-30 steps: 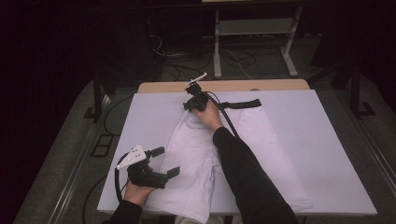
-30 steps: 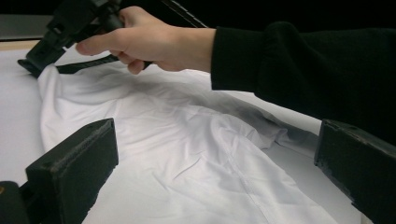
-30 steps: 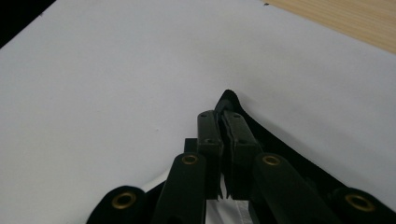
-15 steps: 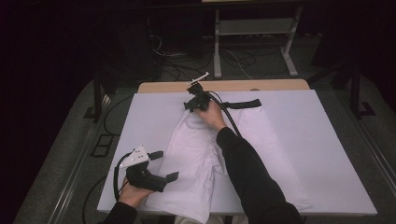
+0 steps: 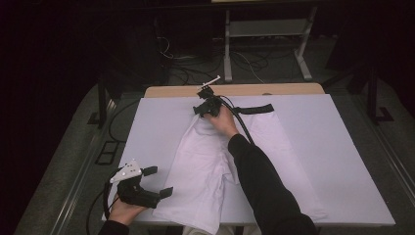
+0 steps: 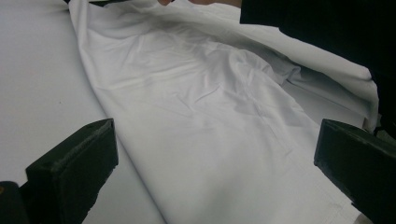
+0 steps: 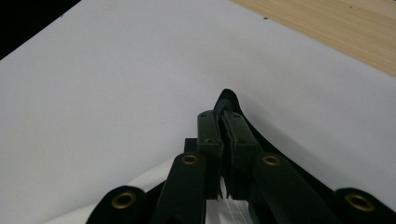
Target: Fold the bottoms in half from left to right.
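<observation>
A white garment [image 5: 203, 164] with a black waistband [image 5: 255, 108] lies lengthwise on the white-covered table [image 5: 151, 122]. At the far end my right gripper [image 5: 201, 108] is shut on the waistband's left end; in the right gripper view its jaws [image 7: 224, 112] pinch a black fold [image 7: 228, 95], with white cloth [image 7: 154, 179] below. At the near left edge my left gripper [image 5: 160, 181] is open, just left of the garment's lower hem. In the left gripper view the wrinkled white cloth [image 6: 210, 112] lies ahead, between the wide-apart jaws of that gripper [image 6: 218, 140] and untouched. A dark sleeve [image 5: 264, 186] crosses the garment.
A bare wooden strip [image 5: 274, 89] runs along the table's far edge. Behind it stand a metal rack's legs [image 5: 227, 49] and loose cables [image 5: 195, 73] on the floor. A floor socket plate [image 5: 106, 152] lies left of the table.
My left gripper has slid a little left and toward the near edge, away from the garment. The right gripper has stayed put on the waistband.
</observation>
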### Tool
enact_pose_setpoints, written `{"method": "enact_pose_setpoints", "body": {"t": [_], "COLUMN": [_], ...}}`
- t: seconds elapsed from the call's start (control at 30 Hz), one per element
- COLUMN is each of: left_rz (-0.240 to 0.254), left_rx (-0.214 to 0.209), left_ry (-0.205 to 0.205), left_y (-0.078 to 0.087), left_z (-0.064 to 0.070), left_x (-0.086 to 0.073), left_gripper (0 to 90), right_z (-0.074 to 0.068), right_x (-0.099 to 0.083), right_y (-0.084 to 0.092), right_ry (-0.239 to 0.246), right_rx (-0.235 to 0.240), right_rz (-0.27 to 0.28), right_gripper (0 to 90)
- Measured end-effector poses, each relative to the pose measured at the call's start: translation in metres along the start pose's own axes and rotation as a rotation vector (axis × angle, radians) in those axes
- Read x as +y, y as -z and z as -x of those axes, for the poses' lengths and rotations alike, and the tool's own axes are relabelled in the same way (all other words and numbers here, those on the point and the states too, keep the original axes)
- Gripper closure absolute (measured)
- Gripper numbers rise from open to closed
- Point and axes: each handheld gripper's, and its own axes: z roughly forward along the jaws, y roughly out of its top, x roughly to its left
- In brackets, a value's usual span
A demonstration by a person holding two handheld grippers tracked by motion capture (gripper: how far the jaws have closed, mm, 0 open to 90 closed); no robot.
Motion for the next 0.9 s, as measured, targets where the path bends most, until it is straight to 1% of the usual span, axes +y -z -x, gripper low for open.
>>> {"method": "enact_pose_setpoints", "body": {"t": [0.17,0.23,0.33,0.37,0.57,0.63,0.73,0.9], "left_rz": [-0.03,-0.036,-0.063,-0.063,-0.113,-0.12,-0.138,-0.164], "left_rx": [-0.014,-0.016,-0.021,-0.021,-0.026,-0.029,-0.036,-0.057], "left_ry": [-0.008,-0.006,-0.013,-0.013,0.001,0.016,0.026,0.036], "left_y": [0.001,0.001,0.003,0.003,0.008,0.011,0.014,0.017], "left_z": [0.002,0.003,0.004,0.004,0.001,0.0,-0.002,-0.004], "left_x": [0.0,-0.001,-0.003,-0.003,-0.012,-0.016,-0.02,-0.024], "left_gripper": [0.0,0.0,0.0,0.0,0.0,0.0,0.0,4.4], "right_z": [0.001,0.001,0.002,0.002,0.002,0.002,0.003,0.003], "right_x": [0.001,0.001,0.001,0.001,0.0,-0.001,-0.001,-0.002], "right_y": [0.004,0.004,0.005,0.005,0.007,0.007,0.007,0.007], "right_ry": [0.002,0.003,0.003,0.003,-0.001,0.0,-0.004,-0.002], "right_rx": [-0.001,-0.001,0.0,0.0,-0.004,-0.006,-0.008,-0.01], "right_rz": [0.006,0.008,0.012,0.012,0.018,0.021,0.024,0.024], "right_gripper": [84.6,84.6,84.6,84.6,84.6,84.6,84.6,84.6]}}
